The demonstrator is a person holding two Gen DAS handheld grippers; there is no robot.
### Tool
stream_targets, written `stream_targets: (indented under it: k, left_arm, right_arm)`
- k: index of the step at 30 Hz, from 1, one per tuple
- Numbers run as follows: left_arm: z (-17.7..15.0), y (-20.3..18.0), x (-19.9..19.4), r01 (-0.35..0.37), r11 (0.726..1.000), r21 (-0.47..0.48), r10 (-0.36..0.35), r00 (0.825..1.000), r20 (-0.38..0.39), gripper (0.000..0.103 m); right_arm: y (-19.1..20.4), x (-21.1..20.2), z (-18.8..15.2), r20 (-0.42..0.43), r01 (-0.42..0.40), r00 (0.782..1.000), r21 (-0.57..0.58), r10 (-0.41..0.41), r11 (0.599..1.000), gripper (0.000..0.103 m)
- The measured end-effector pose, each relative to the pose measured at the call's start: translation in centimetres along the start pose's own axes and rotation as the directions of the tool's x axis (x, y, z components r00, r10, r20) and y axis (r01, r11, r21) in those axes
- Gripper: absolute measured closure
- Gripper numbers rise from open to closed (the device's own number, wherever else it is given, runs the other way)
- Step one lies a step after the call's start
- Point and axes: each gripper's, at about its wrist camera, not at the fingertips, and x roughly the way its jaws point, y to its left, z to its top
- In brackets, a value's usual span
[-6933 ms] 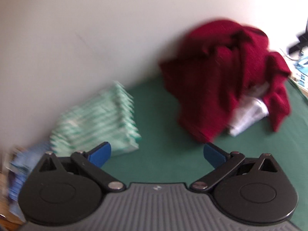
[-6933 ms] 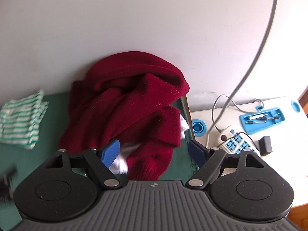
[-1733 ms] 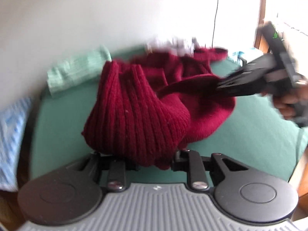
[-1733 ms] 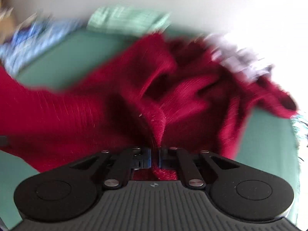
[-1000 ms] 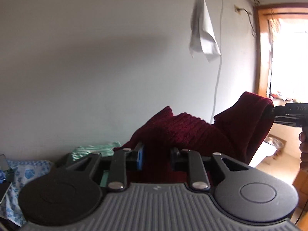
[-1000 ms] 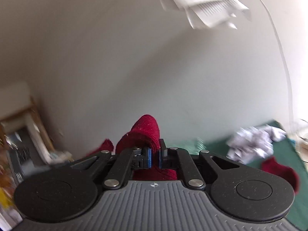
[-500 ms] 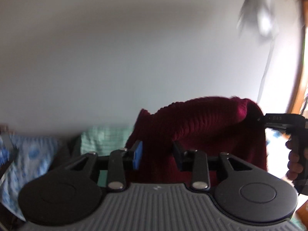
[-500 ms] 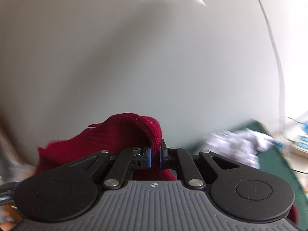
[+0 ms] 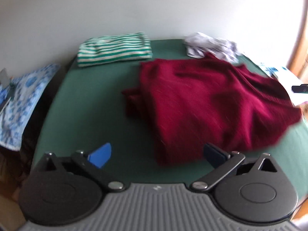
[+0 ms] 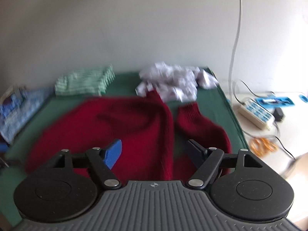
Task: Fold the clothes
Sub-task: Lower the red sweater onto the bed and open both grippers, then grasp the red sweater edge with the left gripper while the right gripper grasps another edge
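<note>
Blue-padded and spread wide, the left gripper [image 9: 156, 155] hangs released over the near edge of the green table [image 9: 86, 115], gripping nothing; the near hem of the red sweater [image 9: 207, 104] lies just beyond it, closer to its right finger. The right gripper [image 10: 155, 153] is likewise parted and empty, with the sweater [image 10: 115, 123] spread on the table right under and beyond its fingers. A sleeve [image 10: 200, 125] lies to the right of the sweater's body, its cuff pointing away. Behind the sweater, a crumpled white garment [image 10: 173, 82] touches its far edge. To the left of that, well apart from the sweater, sits a folded green-striped shirt [image 9: 114, 48] against the wall. Left of the table lies blue floral cloth [image 9: 19, 94]; off its right side, a white power strip [image 10: 256, 113] and orange scissors [image 10: 263, 144].
</note>
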Motion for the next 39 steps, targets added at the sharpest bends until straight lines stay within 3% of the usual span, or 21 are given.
stream_targets:
  k: [3,5,7,9,10,11,13,14,17,20,22,24,26,27,28,29,31,32,34,37,39]
  left_arm:
    - [0.1,-1.0,2.6,-0.008,0.999,0.048,0.008,1.0,-0.015,0.001]
    - [0.5,-0.7,5.4,0.016,1.0,0.015,-0.015,0.998,-0.061,0.004]
    - [1.3,0.0,7.1,0.064,0.998,-0.029,-0.066,0.995,-0.08,0.007]
    - [1.7,0.1,7.7,0.111,0.993,-0.034,-0.113,0.991,-0.066,0.014]
    - [1.9,0.1,7.9,0.134,0.99,-0.034,-0.136,0.989,-0.061,0.029]
    - [2.1,-0.1,8.1,0.158,0.987,-0.02,-0.159,0.985,-0.069,0.054]
    - [2.8,-0.1,7.6,0.195,0.98,-0.033,-0.197,0.979,-0.061,0.076]
    - [3.2,0.0,7.1,0.204,0.978,-0.046,-0.206,0.977,-0.049,0.081]
    - [4.8,1.0,3.6,0.226,0.971,-0.078,-0.223,0.974,0.038,0.085]
    - [6.5,3.0,-2.7,0.244,0.967,-0.076,-0.227,0.957,0.178,0.086]
    - [7.7,4.4,-7.3,0.252,0.965,-0.067,-0.225,0.935,0.275,0.085]
    - [9.0,5.6,-10.3,0.222,0.974,-0.05,-0.191,0.917,0.351,0.082]
    - [10.2,6.6,-12.2,0.186,0.981,-0.044,-0.153,0.901,0.407,0.072]
    - [10.9,7.0,-11.5,0.183,0.982,-0.049,-0.149,0.904,0.4,0.069]
    - [11.5,7.4,-10.7,0.179,0.982,-0.055,-0.144,0.909,0.39,0.062]
    - [11.8,7.8,-8.9,0.167,0.983,-0.07,-0.132,0.926,0.354,0.06]
    - [12.1,8.3,-5.1,0.114,0.988,-0.101,-0.081,0.955,0.284,0.044]
    - [11.8,8.7,-2.9,0.075,0.99,-0.12,-0.045,0.971,0.234,0.041]
    - [10.5,9.7,0.4,0.032,0.988,-0.148,-0.013,0.992,0.125,0.043]
    - [6.6,12.0,0.9,0.025,0.978,-0.207,-0.013,0.998,0.061,0.038]
    - [3.3,13.0,-0.4,0.024,0.976,-0.217,-0.019,1.0,0.024,0.031]
  right_arm:
    - [0.7,0.4,-4.6,-0.112,0.028,0.993,0.018,-0.026,0.999,0.025]
    - [0.6,1.7,-5.9,-0.191,0.006,0.982,0.085,0.01,0.996,0.025]
    - [0.5,2.5,-6.4,-0.183,0.018,0.983,0.156,0.011,0.988,0.025]
    - [0.4,3.5,-6.1,-0.162,0.045,0.987,0.262,-0.002,0.964,0.016]
    - [0.4,4.0,-6.0,-0.159,0.058,0.987,0.311,-0.008,0.949,0.016]
    - [0.6,4.5,-5.9,-0.163,0.075,0.986,0.338,-0.021,0.938,0.019]
    - [1.6,4.8,-5.5,-0.163,0.109,0.985,0.294,-0.062,0.95,0.058]
    - [2.2,4.5,-5.1,-0.153,0.115,0.985,0.255,-0.077,0.96,0.075]
    - [2.6,1.8,-3.0,-0.065,0.043,0.998,0.303,-0.025,0.952,0.082]
    - [2.1,-3.0,-0.1,0.096,-0.124,0.991,0.403,0.093,0.907,0.083]
    - [2.3,-6.9,2.0,0.233,-0.237,0.96,0.396,0.153,0.887,0.083]
    - [2.7,-10.1,3.9,0.351,-0.327,0.915,0.363,0.197,0.873,0.083]
    - [3.2,-11.5,5.7,0.407,-0.364,0.888,0.339,0.214,0.867,0.083]
    - [3.6,-11.8,6.6,0.423,-0.374,0.88,0.329,0.219,0.867,0.082]
    - [4.1,-11.1,7.4,0.412,-0.365,0.885,0.324,0.217,0.873,0.082]
    - [4.7,-10.2,8.1,0.396,-0.344,0.896,0.325,0.204,0.881,0.078]
    - [6.0,-7.1,8.7,0.326,-0.243,0.937,0.349,0.125,0.905,0.063]
    - [6.1,-5.4,8.2,0.276,-0.175,0.958,0.358,0.075,0.917,0.053]
    - [6.3,-2.5,7.2,0.184,-0.062,0.983,0.367,-0.007,0.928,0.052]
    - [5.7,-2.6,4.7,0.117,-0.078,0.993,0.382,0.036,0.921,0.047]
    - [5.6,-3.2,2.6,0.06,-0.1,0.995,0.366,0.084,0.925,0.034]
